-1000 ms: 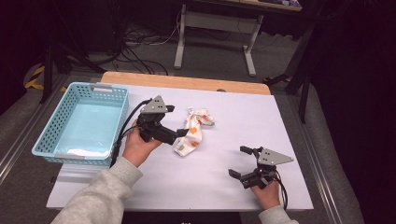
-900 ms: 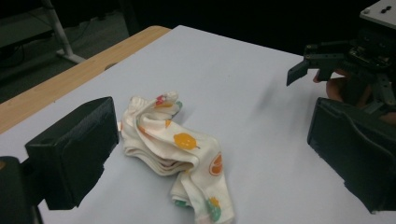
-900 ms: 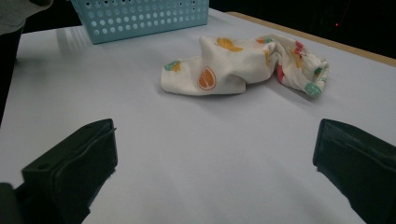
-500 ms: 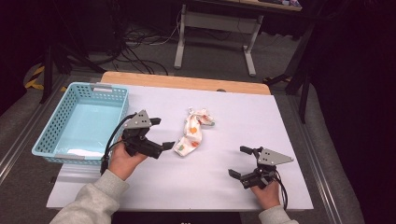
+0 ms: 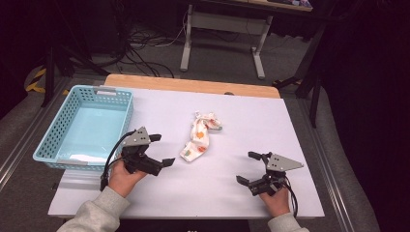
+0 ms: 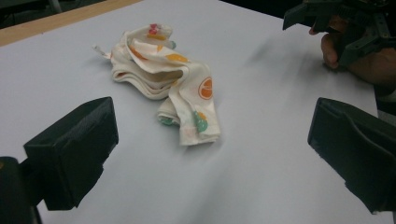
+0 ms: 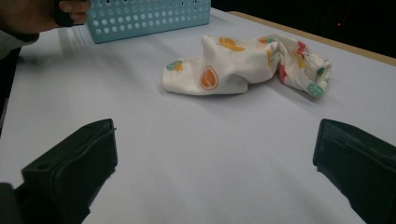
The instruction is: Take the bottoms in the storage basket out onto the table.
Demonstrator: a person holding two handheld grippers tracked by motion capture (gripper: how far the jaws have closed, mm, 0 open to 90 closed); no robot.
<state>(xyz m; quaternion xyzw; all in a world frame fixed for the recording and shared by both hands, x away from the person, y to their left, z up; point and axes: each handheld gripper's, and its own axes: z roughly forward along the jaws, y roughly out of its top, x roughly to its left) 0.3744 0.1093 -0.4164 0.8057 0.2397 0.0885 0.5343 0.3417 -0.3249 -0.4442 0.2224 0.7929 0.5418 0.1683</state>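
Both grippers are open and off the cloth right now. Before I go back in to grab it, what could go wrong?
The printed cloth lies crumpled in loose folds, so the left gripper may pinch only a top layer and the rest may unfold and drag across the table.

If it is bound for the blue basket, a trailing end could catch on the near rim.

The right gripper faces the same cloth; both closing in at once might collide.

White fruit-print cloth (image 5: 200,137), light-blue basket (image 5: 48,147), black fingers (image 6: 74,149)
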